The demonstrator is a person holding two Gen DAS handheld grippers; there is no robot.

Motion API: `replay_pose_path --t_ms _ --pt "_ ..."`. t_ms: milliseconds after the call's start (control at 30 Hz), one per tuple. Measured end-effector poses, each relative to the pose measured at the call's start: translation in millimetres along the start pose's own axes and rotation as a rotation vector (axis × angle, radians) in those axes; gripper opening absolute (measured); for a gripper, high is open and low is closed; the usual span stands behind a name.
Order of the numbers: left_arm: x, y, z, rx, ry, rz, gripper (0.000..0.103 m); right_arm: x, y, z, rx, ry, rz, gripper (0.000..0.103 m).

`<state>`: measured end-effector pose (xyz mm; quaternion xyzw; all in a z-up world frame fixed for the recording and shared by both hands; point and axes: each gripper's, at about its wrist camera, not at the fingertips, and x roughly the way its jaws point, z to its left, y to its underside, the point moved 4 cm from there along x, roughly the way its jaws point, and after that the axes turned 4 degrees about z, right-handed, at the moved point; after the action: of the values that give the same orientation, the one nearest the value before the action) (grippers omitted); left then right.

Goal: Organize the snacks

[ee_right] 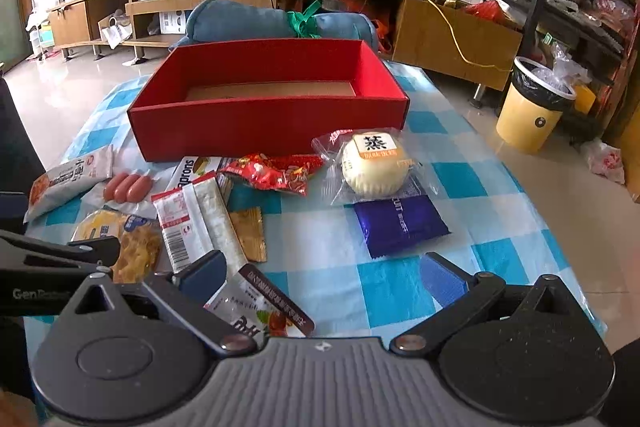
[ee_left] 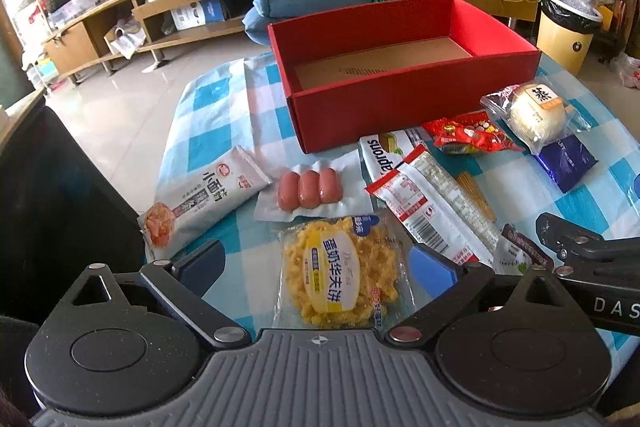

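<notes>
Barely begun: red box [ee_left: 400, 83] empty, both claws wide open, holding nothing.
Left claw [ee_left: 316, 267] straddles the waffle pack [ee_left: 340, 271]; next, judging by that, close and lift; right claw [ee_right: 320, 275] over bare cloth.

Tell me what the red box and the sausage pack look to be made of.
Red box: likely cardboard, matte red outside, bare brown board showing on its floor. Sausage pack: seemingly clear, glossy vacuum-sealed plastic film, moulded tightly around three sausages, with a flat sealed border.
</notes>
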<state>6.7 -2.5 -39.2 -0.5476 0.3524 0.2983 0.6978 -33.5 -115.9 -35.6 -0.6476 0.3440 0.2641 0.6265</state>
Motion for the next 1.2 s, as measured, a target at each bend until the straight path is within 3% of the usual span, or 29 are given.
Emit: replay_pose_path --t_ms 1200 --pt "1.1 9.4 -6.3 0.014 0.011 0.033 0.096 -1.3 9.2 -0.5 0.008 -0.015 0.043 0.098"
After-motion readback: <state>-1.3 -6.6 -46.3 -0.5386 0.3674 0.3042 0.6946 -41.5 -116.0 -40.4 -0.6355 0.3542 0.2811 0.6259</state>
